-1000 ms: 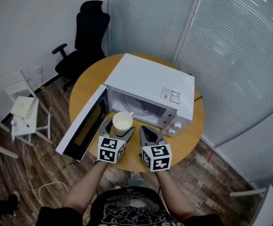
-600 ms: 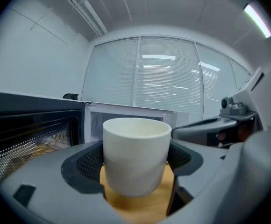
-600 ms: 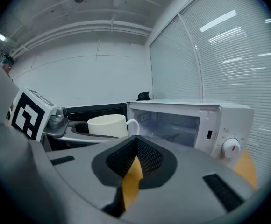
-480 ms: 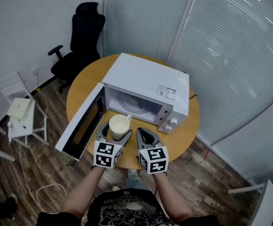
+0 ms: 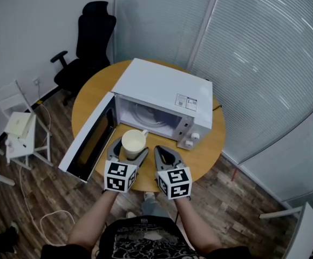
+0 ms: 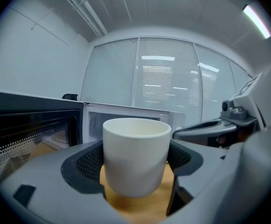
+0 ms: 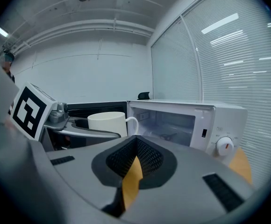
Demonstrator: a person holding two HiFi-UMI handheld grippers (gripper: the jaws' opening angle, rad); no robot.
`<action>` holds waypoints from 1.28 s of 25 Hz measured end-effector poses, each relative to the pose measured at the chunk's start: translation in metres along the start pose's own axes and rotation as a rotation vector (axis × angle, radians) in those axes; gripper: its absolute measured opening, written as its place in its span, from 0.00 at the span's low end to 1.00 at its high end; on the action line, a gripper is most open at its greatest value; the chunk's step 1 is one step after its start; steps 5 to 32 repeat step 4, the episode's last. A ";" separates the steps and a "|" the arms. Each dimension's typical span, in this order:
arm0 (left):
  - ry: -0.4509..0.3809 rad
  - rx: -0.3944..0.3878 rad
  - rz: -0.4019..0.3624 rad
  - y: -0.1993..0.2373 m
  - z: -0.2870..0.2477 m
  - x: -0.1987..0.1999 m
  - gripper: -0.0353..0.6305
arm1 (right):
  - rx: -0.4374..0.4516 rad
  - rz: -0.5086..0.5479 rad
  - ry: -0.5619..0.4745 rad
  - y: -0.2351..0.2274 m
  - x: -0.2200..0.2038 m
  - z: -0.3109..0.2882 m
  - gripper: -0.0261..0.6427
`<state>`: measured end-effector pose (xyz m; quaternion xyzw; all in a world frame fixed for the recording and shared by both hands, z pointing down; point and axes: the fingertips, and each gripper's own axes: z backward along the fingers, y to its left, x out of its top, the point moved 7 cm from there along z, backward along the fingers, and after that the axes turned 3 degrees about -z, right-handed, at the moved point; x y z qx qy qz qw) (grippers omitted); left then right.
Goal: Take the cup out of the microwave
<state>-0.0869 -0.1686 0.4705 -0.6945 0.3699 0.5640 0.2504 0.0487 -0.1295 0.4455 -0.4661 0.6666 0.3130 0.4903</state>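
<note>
Cup (image 5: 133,142) farther from microwave (image 5: 162,90), over bare table (image 5: 86,100), tight in left tongs (image 5: 128,154) (right tongs (image 5: 164,154) together, empty)

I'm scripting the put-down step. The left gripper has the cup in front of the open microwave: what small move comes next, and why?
Probably lower the cup straight down onto the table, ready for release. The left gripper has its jaws clamped on the cup's sides, the cup is outside the microwave, and bare wood shows right beneath it.
</note>
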 end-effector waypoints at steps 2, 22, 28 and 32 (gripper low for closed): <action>-0.001 -0.002 0.000 -0.001 -0.002 0.001 0.68 | 0.000 0.001 0.000 -0.001 0.000 0.000 0.06; -0.002 -0.005 -0.003 -0.003 -0.004 0.001 0.68 | -0.002 0.001 0.000 -0.003 0.000 0.000 0.06; -0.002 -0.005 -0.003 -0.003 -0.004 0.001 0.68 | -0.002 0.001 0.000 -0.003 0.000 0.000 0.06; -0.002 -0.005 -0.003 -0.003 -0.004 0.001 0.68 | -0.002 0.001 0.000 -0.003 0.000 0.000 0.06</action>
